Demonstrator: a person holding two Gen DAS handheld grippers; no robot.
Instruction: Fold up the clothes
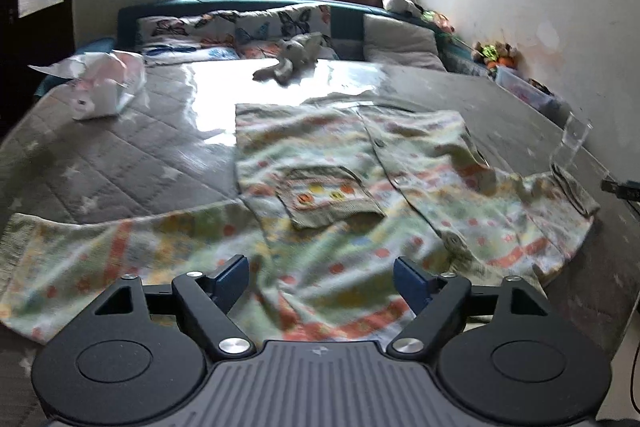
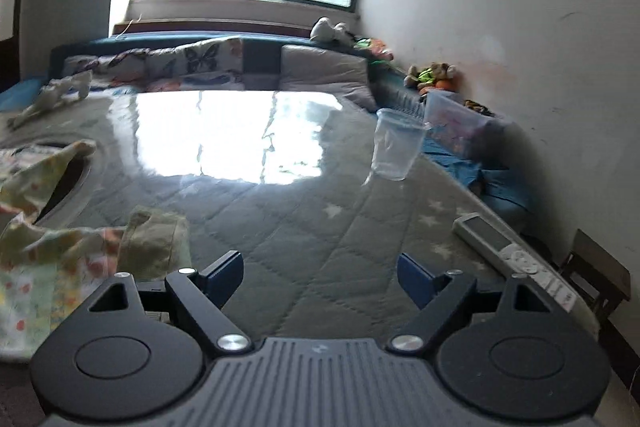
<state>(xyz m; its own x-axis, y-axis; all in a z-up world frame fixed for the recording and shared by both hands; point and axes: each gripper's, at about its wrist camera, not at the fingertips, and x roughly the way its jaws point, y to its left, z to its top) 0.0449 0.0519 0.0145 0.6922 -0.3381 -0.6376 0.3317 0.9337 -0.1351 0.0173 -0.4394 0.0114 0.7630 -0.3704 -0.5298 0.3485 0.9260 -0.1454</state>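
A pale green knit cardigan (image 1: 320,171) with coloured stripes, buttons and a front pocket lies spread on the grey quilted bed (image 1: 120,163). One sleeve (image 1: 100,251) stretches to the left. My left gripper (image 1: 322,281) hovers just over the cardigan's near hem, open, its blue pads apart with cloth below them and none pinched. In the right wrist view the cardigan's other sleeve and cuff (image 2: 156,239) lie crumpled at the left. My right gripper (image 2: 322,279) stands open over bare quilt (image 2: 304,227), to the right of that cuff, holding nothing.
A clear plastic cup (image 2: 394,149) stands on the bed ahead of the right gripper. A remote control (image 2: 516,255) lies by the bed's right edge near the wall. A grey soft toy (image 1: 290,61), a white bag (image 1: 104,87), pillows (image 1: 396,39) and a storage box (image 2: 460,119) sit farther back.
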